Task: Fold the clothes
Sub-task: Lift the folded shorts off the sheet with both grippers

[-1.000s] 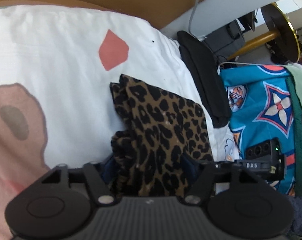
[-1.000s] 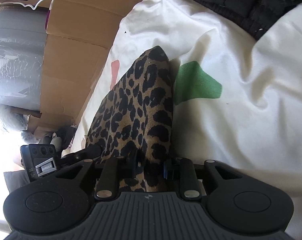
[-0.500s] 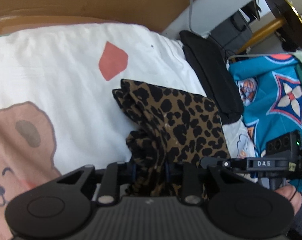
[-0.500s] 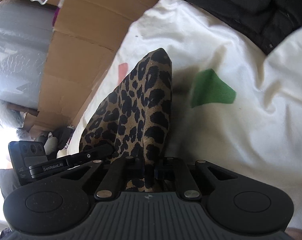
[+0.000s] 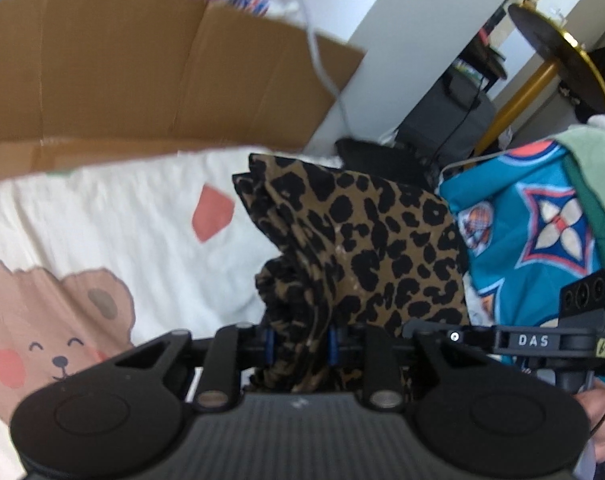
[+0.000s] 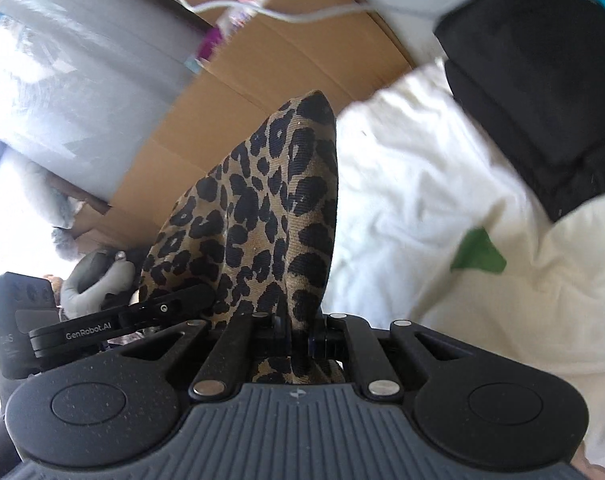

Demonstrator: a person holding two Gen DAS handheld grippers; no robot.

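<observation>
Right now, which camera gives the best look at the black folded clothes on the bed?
The right wrist view: the black folded clothes fill its upper right corner on the white bedsheet, unobstructed. The left wrist view shows only a dark sliver behind the leopard-print garment.

Tan, black-spotted leopard-print garment (image 5: pixel 366 248)

Leopard-print garment (image 5: pixel 366 248), folded, bunched, lifted above white bedsheet (image 5: pixel 114 216).
</observation>
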